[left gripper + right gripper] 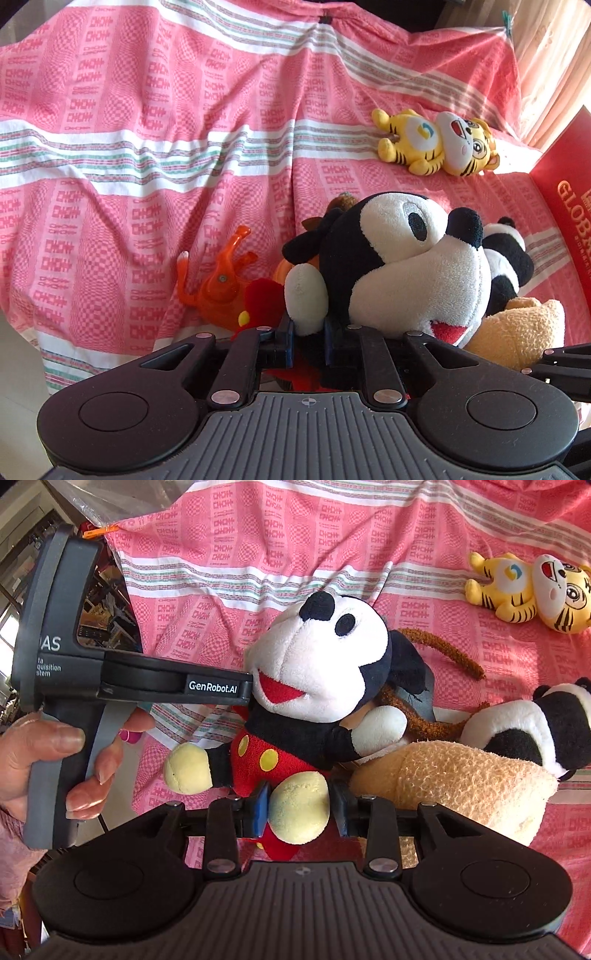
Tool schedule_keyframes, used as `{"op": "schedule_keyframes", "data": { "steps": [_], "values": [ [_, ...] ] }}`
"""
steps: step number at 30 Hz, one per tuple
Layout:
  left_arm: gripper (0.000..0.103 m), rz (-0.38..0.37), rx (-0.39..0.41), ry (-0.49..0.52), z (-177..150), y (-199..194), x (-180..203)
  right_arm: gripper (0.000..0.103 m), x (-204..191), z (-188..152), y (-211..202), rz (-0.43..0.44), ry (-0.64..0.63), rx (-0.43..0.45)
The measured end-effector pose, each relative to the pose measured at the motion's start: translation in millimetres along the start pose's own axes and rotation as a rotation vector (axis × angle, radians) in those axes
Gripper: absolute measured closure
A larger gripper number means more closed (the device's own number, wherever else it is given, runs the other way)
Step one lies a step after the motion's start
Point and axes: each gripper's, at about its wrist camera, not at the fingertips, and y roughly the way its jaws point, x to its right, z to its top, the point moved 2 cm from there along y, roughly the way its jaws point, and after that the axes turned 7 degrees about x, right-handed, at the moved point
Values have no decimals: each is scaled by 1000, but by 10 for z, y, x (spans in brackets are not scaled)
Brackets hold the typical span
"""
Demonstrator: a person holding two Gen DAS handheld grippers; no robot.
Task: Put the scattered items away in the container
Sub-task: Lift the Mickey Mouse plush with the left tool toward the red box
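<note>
While both grippers' fingers (286, 332) (260, 806) clamp the mouse plush (314, 686), rumpled pink patterned cloth (147, 147), sunlit curtain (546, 55) behind.

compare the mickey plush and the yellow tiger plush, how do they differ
The Mickey plush is black, white and red; the tiger plush is yellow with dark stripes. Mickey is gripped at both ends: the left gripper pinches a white hand, the right gripper a pale yellow foot. The tiger lies untouched on the pink cloth, apart from the pile. Mickey looks bigger, though nearer the cameras. Both are soft toys.
</note>
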Motion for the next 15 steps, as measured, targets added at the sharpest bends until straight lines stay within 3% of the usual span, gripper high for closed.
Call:
{"op": "schedule_keyframes", "data": {
  "steps": [5, 8, 11, 15],
  "values": [
    [94, 7, 8, -40, -87, 9, -147, 59, 50, 154, -199, -8, 30, 76],
    [94, -5, 10, -58, -102, 9, -186, 72, 63, 187, -178, -78, 5, 82],
    [94, 1, 19, -31, -109, 7, -135, 73, 123, 164, -63, -53, 74, 57],
    [94, -8, 19, -24, -140, 7, -139, 74, 219, 176, 38, -52, 138, 90]
  ]
}}
